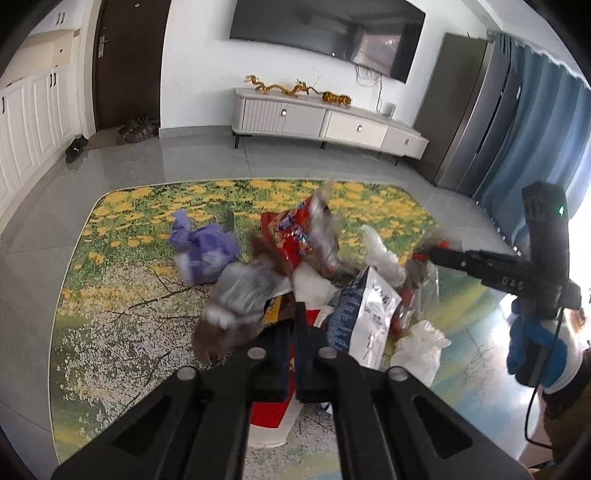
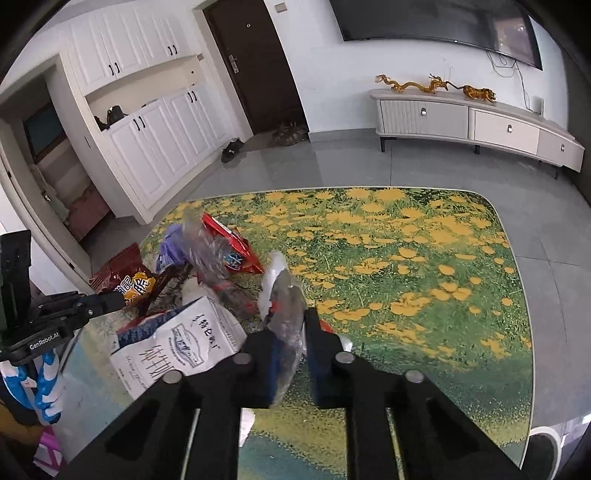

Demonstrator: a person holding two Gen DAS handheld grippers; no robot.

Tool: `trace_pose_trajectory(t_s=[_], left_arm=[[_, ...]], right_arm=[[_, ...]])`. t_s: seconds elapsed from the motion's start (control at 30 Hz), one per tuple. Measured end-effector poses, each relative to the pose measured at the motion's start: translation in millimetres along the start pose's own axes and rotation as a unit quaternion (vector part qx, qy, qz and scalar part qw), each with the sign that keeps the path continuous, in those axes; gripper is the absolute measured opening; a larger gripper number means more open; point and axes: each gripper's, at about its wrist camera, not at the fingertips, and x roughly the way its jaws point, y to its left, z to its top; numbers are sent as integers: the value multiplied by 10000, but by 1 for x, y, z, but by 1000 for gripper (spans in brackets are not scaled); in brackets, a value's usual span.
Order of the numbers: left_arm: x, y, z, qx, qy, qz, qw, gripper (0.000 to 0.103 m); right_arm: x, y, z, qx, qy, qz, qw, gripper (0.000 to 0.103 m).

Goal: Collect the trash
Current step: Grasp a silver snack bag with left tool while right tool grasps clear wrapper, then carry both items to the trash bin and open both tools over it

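A home living room: wall-mounted television (image 1: 325, 33), low media cabinet (image 1: 325, 122), floral rug (image 2: 406, 258), shoes (image 1: 75, 147) by the door.

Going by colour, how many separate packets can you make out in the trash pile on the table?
Purple bag: 1
Red snack bag: 1
Brown snack packet: 1
White-and-blue bag: 1
Total: 4 clearly separate. The red, white and clear scraps are too jumbled to count.
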Motion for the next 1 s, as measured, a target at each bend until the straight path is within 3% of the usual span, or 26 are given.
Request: trace_pose_trajectory(t_s=[0.27, 0.57, 1.0], left_arm=[[-37, -5, 3, -91, -426, -90, 9990, 0], [-93, -18, 8, -143, -934, -46, 9955, 0], [-138, -61, 11, 23, -1301, -166, 9914, 0]], right_arm=[[-39, 8, 7, -1, -475, 85, 9988, 9], [-116, 25, 19, -14, -1344, 147, 9908, 8], [-205, -6, -20, 428, -2028, -80, 9782, 8]])
